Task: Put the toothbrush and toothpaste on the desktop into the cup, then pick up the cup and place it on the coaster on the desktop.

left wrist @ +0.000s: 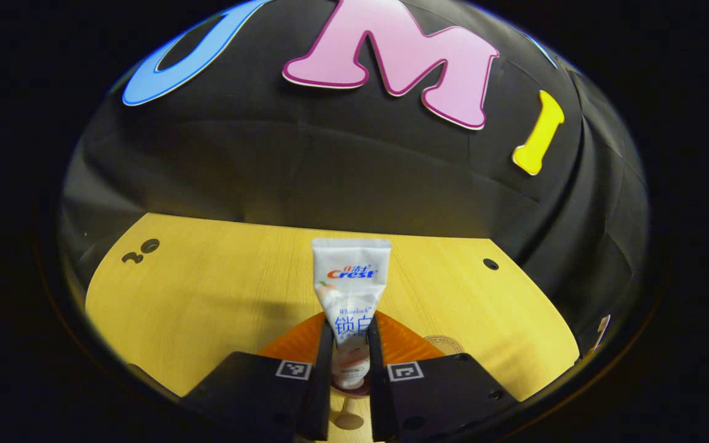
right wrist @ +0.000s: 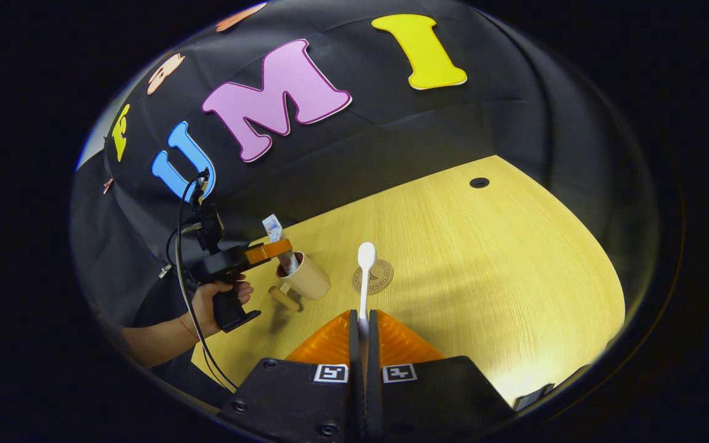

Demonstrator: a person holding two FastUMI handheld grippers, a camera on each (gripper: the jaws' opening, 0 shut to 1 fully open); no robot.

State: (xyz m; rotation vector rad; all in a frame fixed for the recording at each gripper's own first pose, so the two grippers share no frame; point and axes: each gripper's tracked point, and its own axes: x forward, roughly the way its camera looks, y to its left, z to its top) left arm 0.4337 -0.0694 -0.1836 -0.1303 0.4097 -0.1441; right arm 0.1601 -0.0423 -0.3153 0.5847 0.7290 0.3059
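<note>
Left gripper (left wrist: 350, 344) pinches the toothpaste (left wrist: 350, 289) over the cup (right wrist: 305, 278); right gripper (right wrist: 364, 335) pinches the toothbrush (right wrist: 365, 277).
Released off-centre, the toothpaste could catch the rim and tip the cup.

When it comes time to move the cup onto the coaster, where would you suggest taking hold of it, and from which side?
Probably by the handle, which juts sideways from the upright cup toward the near table edge, so come in low from that side. The rim is a poorer choice: the toothpaste stands in the mouth, with the left hand-held gripper shut on it. The coaster lies just beside the cup.
</note>
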